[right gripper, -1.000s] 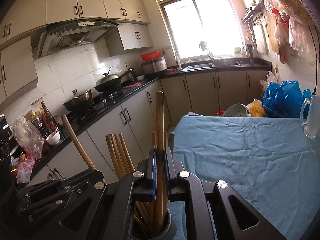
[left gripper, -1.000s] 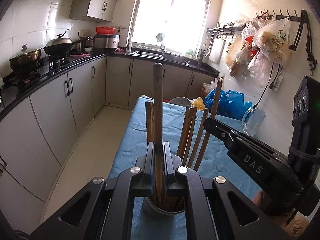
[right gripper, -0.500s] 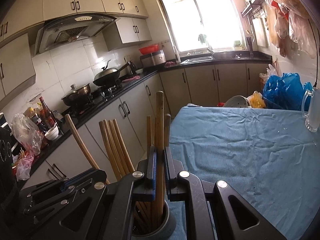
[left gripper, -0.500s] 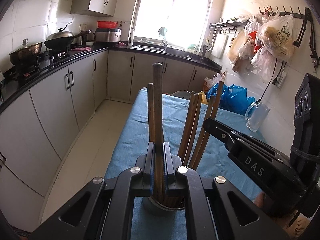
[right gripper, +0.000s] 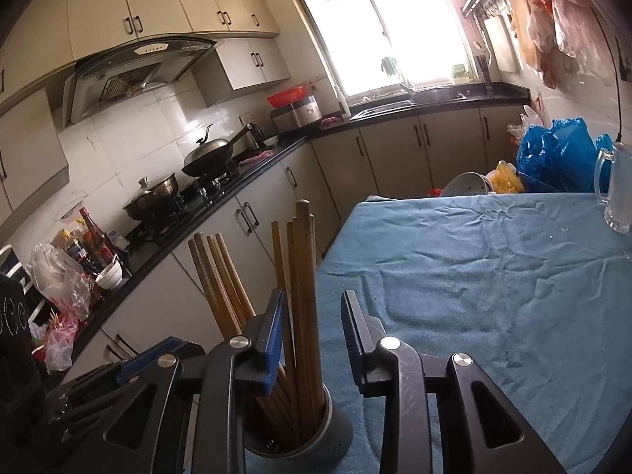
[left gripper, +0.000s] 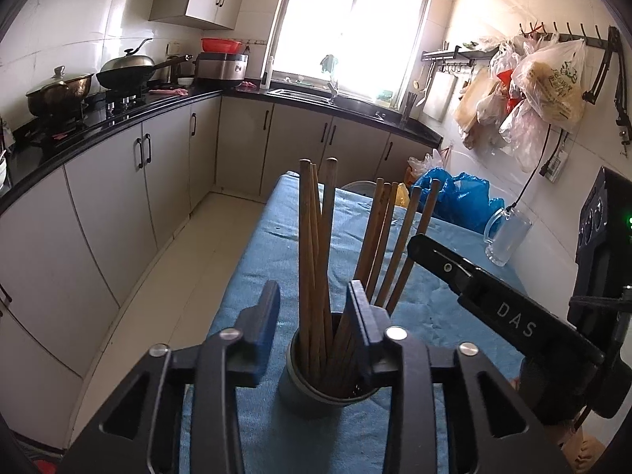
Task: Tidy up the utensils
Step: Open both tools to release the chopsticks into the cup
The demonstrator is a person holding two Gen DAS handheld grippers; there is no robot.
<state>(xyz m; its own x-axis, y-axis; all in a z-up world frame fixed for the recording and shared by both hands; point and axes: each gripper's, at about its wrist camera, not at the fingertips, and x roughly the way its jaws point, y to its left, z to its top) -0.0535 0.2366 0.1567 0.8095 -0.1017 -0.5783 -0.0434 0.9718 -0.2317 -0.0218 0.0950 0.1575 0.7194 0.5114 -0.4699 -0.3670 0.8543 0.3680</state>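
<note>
The wooden chopsticks (left gripper: 312, 260) stand upright in a grey metal holder (left gripper: 312, 391) on the blue-clothed surface (right gripper: 493, 296), near its edge at 6 o'clock in both wrist views.

Left gripper (left gripper: 314, 316): its fingers (left gripper: 264, 316) have just been opening and stand partly apart. The sticks rise between them, but the pads press on nothing.

Right gripper (right gripper: 312, 324): likewise just opened. One stick leans close to the 9 o'clock finger, with no clamping visible.

Handling, as a judgement:
- The sticks are probably light, stiff and smooth, so they tend to pivot or slip in a flat grip.
- Take hold on the upper shaft, above the rim.
- The holder is likely light and tippable; side loads on leaning sticks may topple it.
</note>
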